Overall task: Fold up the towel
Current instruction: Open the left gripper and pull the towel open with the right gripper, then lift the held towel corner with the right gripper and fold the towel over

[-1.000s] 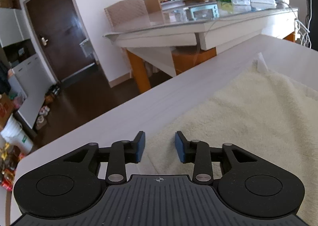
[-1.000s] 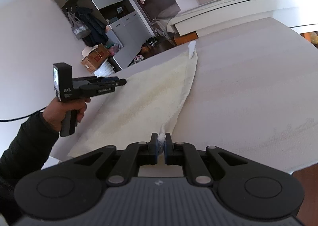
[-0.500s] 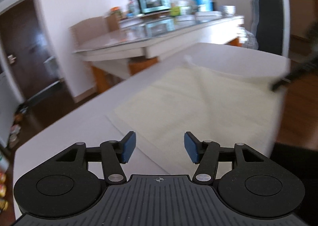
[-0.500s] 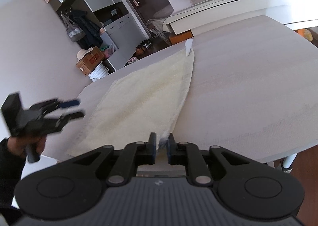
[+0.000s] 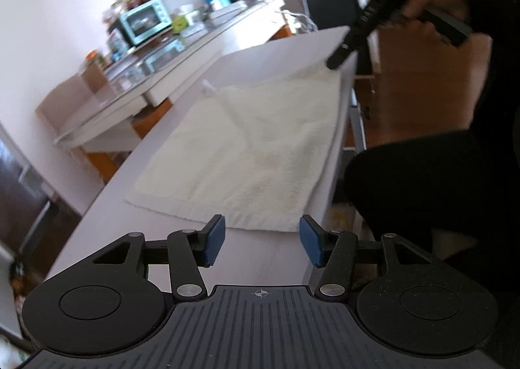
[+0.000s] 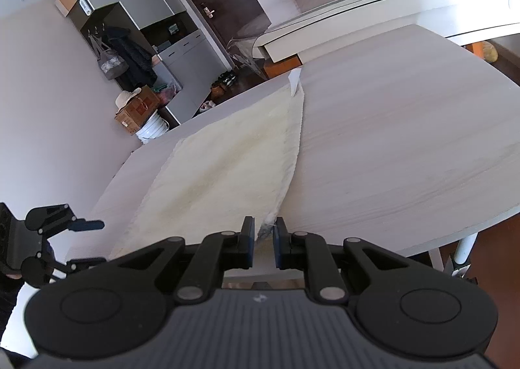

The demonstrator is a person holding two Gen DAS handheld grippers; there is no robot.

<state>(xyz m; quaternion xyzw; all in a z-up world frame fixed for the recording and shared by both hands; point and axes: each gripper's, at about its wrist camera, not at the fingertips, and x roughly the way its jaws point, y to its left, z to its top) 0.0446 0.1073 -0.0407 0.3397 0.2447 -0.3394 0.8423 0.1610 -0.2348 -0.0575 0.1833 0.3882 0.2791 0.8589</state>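
Big pale table (image 6: 406, 148) takes up most of the room here, with a second cluttered counter (image 5: 156, 54) behind it holding a little oven and a blue jug.

On the table the towel (image 5: 253, 154) is spread flat in a single layer, cream coloured, sitting along the side nearest the person (image 5: 455, 158). It has a small white tag (image 6: 294, 81) sticking up at the far corner. No crease or doubled-over part anywhere that I can see, so I'd say the folding hasn't really begun yet. This looks like the get-a-hold-of-the-corners stage, with every fold left to go.

The right gripper (image 6: 262, 239) is down at one near corner. Its jaws are narrow, just a slim gap, and a bit of towel corner sits between the pads. Looks pinched to me, though loosely; the cloth there is bunched up into the gap.

The left gripper (image 5: 261, 240) hangs just short of the other near edge of the towel, jaws about half apart, blue pads (image 5: 214, 239) showing, nothing between them. It isn't touching the cloth. My guess is it needs to take the corner at its end before both can lift and carry that edge across.
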